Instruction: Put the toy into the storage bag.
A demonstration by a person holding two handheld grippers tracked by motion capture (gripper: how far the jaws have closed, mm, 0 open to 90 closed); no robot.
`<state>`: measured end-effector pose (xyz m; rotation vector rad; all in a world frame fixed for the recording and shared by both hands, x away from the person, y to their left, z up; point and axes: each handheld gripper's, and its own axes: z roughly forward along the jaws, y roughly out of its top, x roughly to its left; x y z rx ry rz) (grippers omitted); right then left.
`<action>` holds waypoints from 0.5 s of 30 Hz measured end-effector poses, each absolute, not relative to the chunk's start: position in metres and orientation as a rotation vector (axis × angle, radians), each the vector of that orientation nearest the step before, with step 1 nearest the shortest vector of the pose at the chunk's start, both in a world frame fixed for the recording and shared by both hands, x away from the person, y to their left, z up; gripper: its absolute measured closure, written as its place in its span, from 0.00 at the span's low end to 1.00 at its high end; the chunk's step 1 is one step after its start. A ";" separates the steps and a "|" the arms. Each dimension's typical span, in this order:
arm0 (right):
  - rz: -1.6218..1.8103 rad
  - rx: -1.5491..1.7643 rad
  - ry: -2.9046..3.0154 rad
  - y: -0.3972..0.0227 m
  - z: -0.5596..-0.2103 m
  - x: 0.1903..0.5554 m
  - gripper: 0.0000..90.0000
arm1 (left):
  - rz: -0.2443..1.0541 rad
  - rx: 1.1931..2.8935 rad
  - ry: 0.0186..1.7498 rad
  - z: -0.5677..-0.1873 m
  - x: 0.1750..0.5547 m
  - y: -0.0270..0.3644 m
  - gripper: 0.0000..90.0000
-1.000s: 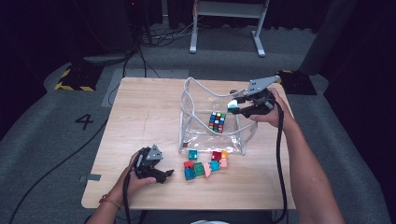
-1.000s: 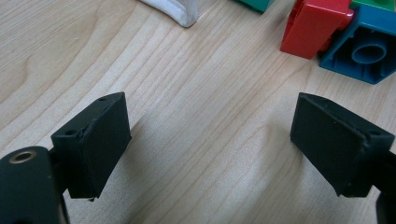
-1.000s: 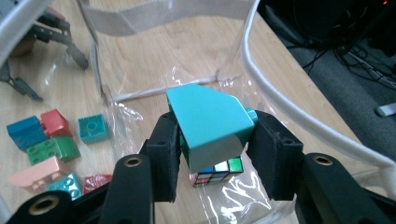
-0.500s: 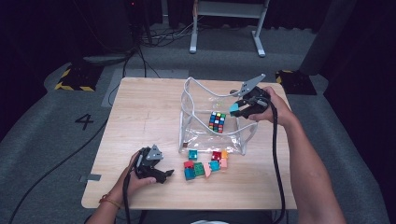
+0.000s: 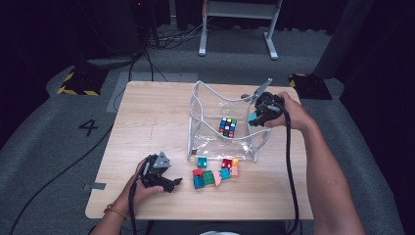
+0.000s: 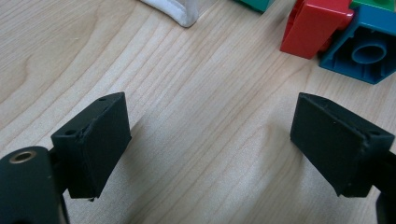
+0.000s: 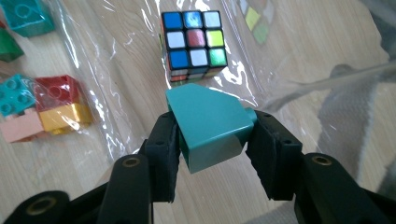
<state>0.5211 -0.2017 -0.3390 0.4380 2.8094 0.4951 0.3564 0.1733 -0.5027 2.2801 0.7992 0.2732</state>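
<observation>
A clear plastic bag (image 5: 205, 132) with a white rim stands open on the wooden table (image 5: 147, 117), and a colour cube (image 5: 227, 127) (image 7: 194, 44) lies inside it. My right gripper (image 5: 253, 116) (image 7: 211, 135) hovers over the bag's right rim, shut on a teal sloped block (image 7: 210, 128) (image 5: 252, 117). Loose toy blocks (image 5: 215, 172) lie in front of the bag. My left gripper (image 5: 172, 182) (image 6: 210, 140) rests low on the table to the left of them, open, with bare wood between its pads.
In the left gripper view a red block (image 6: 315, 25) and a teal block (image 6: 366, 49) lie just ahead, beside the bag's white corner (image 6: 180, 14). Seen through the plastic in the right gripper view are red, gold, pink and teal blocks (image 7: 42, 107). Grey floor surrounds the table.
My right gripper has shifted slightly forward and left over the bag's rim with the teal block. The left gripper has stayed put.
</observation>
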 end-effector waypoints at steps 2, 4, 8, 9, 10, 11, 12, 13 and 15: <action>0.463 0.457 2.806 -0.203 -0.339 0.522 0.61 | 0.273 2.281 0.799 -0.503 0.356 0.173 0.14; 0.463 0.463 2.805 -0.205 -0.339 0.523 0.61 | 0.277 2.280 0.798 -0.503 0.356 0.173 0.14; 0.520 0.470 2.785 -0.204 -0.336 0.518 0.60 | 0.277 2.280 0.799 -0.503 0.356 0.173 0.14; 0.520 0.470 2.785 -0.204 -0.336 0.518 0.60 | 0.275 2.280 0.799 -0.503 0.356 0.173 0.14; 0.544 0.464 2.787 -0.205 -0.336 0.517 0.60 | 0.274 2.280 0.799 -0.503 0.356 0.173 0.14; 0.554 0.462 2.784 -0.205 -0.335 0.516 0.58 | 0.277 2.280 0.798 -0.503 0.356 0.173 0.14; 0.567 0.472 2.772 -0.205 -0.335 0.516 0.56 | 0.277 2.280 0.799 -0.503 0.356 0.173 0.14; 0.577 0.472 2.759 -0.206 -0.335 0.516 0.56 | 0.277 2.280 0.798 -0.503 0.356 0.173 0.14; 0.640 0.480 2.746 -0.209 -0.333 0.515 0.55 | 0.276 2.280 0.798 -0.503 0.356 0.173 0.14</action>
